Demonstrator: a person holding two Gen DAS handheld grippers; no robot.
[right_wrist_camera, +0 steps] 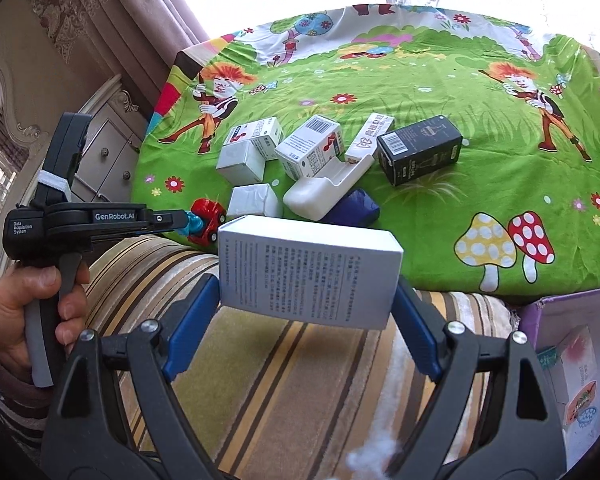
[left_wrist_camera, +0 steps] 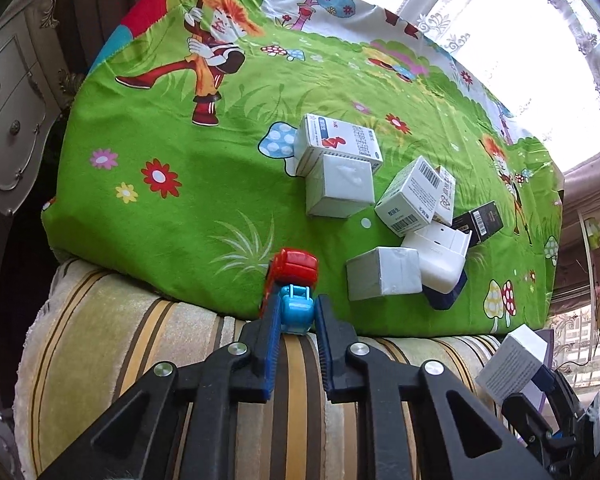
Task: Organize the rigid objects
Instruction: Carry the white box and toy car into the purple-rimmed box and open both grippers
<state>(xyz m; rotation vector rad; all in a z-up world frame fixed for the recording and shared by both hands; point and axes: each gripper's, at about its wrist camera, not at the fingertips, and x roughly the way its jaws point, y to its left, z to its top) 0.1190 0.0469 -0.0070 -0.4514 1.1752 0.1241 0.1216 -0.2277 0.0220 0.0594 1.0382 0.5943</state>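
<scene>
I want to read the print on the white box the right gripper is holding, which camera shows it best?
The right wrist view. There the white box fills the middle, its printed face toward the camera, clamped between the right gripper pads. The left wrist view shows only a small corner of it at the lower right edge, print too fine to read.

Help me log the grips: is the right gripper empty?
No, the right gripper is shut on a white box, its blue pads pressing both ends.

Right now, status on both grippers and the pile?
Left gripper shut on toy truck. Right gripper shut on white box. Remaining boxes loose on green cloth. Nothing blocking.
</scene>
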